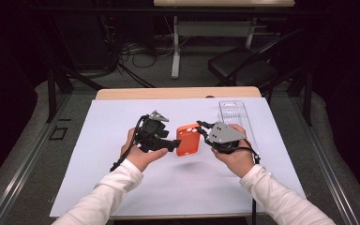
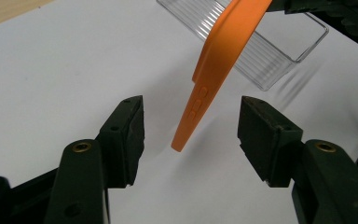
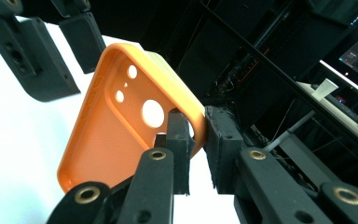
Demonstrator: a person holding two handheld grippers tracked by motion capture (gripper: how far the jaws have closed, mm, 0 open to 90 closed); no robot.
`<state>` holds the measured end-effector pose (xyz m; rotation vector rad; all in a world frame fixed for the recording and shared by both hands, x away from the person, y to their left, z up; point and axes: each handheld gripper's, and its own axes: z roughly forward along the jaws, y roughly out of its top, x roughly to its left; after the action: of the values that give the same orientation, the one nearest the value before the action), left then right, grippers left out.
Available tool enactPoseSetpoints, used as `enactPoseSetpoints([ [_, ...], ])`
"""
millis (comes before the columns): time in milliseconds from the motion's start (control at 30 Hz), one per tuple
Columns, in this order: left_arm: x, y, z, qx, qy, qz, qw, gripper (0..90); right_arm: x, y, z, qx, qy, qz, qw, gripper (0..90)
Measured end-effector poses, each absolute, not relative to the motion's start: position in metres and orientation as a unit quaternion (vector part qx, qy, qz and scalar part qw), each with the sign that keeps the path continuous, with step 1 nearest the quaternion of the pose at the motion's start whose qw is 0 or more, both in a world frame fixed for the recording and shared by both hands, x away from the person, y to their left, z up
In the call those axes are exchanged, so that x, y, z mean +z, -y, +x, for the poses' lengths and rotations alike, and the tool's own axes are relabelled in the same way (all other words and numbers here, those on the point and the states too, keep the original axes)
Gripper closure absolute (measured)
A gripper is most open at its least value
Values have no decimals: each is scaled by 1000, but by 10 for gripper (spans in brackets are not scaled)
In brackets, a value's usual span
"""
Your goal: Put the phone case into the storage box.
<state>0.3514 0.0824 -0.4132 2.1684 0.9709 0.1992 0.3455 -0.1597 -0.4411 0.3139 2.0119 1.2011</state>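
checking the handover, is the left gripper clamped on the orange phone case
No, the left gripper's jaws stand apart on both sides of the orange phone case without touching it.

Both forearms reach in over the counter [image 1: 122,187]. The left hand-held gripper [image 2: 191,135] stands apart-jawed, gripping nothing; the right hand-held gripper [image 3: 196,140] is clamped tight.

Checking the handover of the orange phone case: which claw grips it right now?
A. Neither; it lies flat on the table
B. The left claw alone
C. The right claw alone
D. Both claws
C: the right claw pinches the orange phone case at its edge, while the left claw stands open around it without touching.
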Motion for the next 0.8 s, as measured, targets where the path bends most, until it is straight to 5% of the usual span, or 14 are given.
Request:
enactPoseSetpoints([
  [800, -419, -103, 346, 86, -377, 836, 390, 262, -410, 183, 375, 484, -778, 118, 382, 808],
])
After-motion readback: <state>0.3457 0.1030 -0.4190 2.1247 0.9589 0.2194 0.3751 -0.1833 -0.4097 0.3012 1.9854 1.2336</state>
